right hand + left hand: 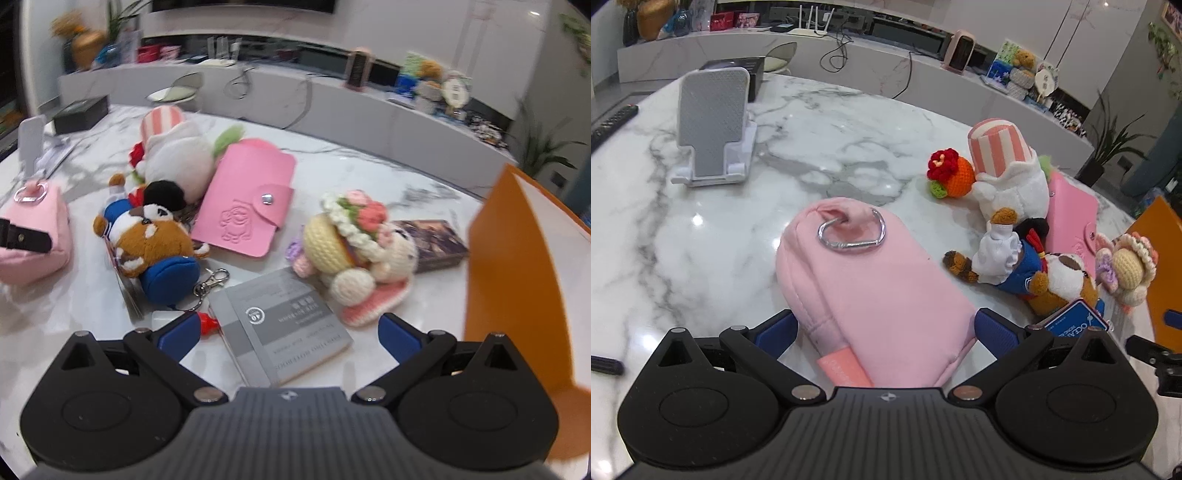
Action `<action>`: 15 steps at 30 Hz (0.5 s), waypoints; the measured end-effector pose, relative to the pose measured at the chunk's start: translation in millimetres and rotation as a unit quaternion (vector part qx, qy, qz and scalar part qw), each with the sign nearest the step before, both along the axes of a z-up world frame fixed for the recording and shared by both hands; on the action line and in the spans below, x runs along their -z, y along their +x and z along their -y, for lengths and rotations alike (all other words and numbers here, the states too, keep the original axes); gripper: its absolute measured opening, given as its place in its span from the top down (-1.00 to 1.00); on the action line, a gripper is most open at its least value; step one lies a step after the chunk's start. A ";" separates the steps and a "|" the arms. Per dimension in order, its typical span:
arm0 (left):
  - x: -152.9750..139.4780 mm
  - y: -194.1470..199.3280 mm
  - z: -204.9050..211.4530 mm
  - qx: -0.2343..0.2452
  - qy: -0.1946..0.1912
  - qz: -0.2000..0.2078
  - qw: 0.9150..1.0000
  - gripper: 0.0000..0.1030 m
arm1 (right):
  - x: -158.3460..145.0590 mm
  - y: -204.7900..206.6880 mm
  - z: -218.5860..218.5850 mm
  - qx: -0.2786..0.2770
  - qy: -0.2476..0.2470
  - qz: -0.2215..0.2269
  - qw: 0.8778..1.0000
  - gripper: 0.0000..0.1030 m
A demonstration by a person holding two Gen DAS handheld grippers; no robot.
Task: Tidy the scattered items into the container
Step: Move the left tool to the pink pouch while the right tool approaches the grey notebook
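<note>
You are bracketing the pink pouch on the marble tabletop with your left hand-held gripper, spread wide and not yet closing. Your right hand-held gripper is hovering wide over the grey booklet. Next, squeeze the pouch and carry it toward the orange container.

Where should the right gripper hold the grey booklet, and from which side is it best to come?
Probably the grey booklet by its long edges, coming from the near end: it lies flat between the open fingers of the right gripper, one narrow end pointing toward the camera.
</note>
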State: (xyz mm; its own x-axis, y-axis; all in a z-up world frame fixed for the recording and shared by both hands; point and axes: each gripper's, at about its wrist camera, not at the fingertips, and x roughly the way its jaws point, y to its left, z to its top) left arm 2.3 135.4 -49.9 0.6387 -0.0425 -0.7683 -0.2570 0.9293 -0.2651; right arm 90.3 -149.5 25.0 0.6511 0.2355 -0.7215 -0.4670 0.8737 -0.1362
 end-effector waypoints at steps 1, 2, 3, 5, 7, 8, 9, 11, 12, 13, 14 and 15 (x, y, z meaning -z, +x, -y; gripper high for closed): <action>1.5 0.2 -1.2 0.002 -0.004 0.004 1.000 -1.00 | 1.2 4.3 0.3 -0.015 0.001 -0.006 1.000 -0.99; 2.8 0.1 -2.4 0.005 -0.008 0.008 1.000 -1.00 | 2.0 6.6 1.0 -0.024 0.001 -0.010 1.000 -0.99; 4.0 0.2 -3.3 0.007 -0.010 0.012 1.000 -1.00 | 3.0 8.1 1.9 -0.034 0.001 -0.015 0.999 -0.99; 4.8 2.5 -2.6 0.012 -0.009 0.014 1.000 -1.00 | 5.2 10.9 3.6 -0.052 0.002 -0.023 0.998 -0.99; 4.6 5.6 -1.0 0.015 -0.006 0.011 1.000 -1.00 | 9.3 12.9 4.0 -0.078 0.007 -0.036 0.996 -0.99; 4.4 7.2 -0.7 0.014 -0.006 0.009 1.000 -1.00 | 12.1 14.1 3.5 -0.091 0.005 -0.044 0.995 -0.99; 4.2 8.3 -0.9 0.012 -0.008 0.009 1.000 -1.00 | 14.6 15.0 2.7 -0.095 -0.002 -0.046 0.994 -0.99; 4.2 11.3 -1.5 0.012 -0.011 0.008 1.000 -1.00 | 18.3 17.4 2.7 -0.094 -0.013 -0.045 0.994 -0.99; 4.6 12.8 -1.6 0.014 -0.011 0.008 1.000 -1.00 | 19.1 19.7 3.9 -0.092 -0.013 -0.047 0.995 -0.99; 4.9 14.1 -1.7 0.016 -0.011 0.009 1.000 -1.00 | 19.9 22.1 5.0 -0.090 -0.014 -0.049 0.995 -0.99; 5.2 15.0 -1.4 0.017 -0.011 0.010 1.000 -1.00 | 20.7 24.5 6.2 -0.088 -0.014 -0.051 0.995 -0.99; 5.4 16.1 -0.5 0.019 -0.009 0.010 1.000 -1.00 | 20.9 27.8 8.6 -0.086 -0.009 -0.056 0.995 -0.99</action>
